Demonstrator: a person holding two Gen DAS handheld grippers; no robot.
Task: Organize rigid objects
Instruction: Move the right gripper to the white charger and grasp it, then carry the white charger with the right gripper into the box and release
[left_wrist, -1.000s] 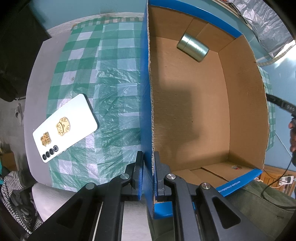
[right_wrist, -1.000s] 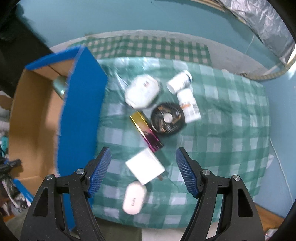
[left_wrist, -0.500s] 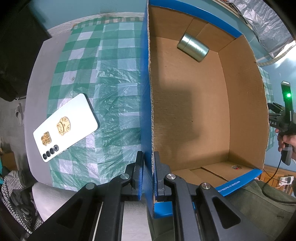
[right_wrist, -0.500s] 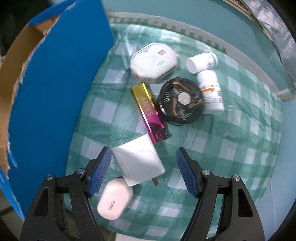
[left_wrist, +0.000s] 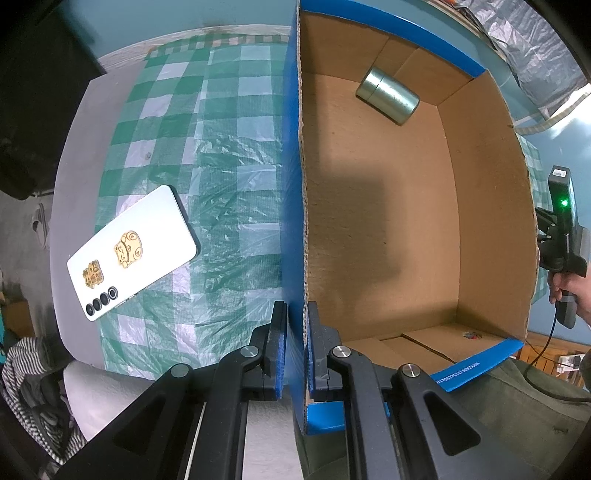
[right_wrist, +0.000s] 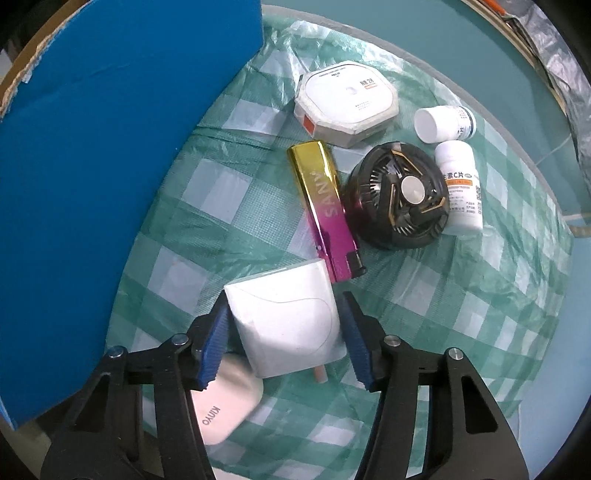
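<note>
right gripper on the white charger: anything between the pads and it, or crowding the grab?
Nothing sits between the right gripper and the white charger; its jaws are closing with the charger between them. Crowding: the pink case lies under the left finger, and the gold-pink lighter ends at the charger's far corner.

A matt brown corrugated cardboard box with glossy blue outer faces (left_wrist: 380, 206) is seen, its cut top edges rough. A brushed silver metal tin (left_wrist: 388, 95) lies at its far corner. The table is covered by a green-and-white checked cloth (right_wrist: 461, 295) under thin crinkled clear plastic film. A mirror-glossy gold-to-pink metallic lighter (right_wrist: 325, 210), a smooth white plastic charger block (right_wrist: 288, 325) and a black plastic fan (right_wrist: 400, 197) are shown.
</note>
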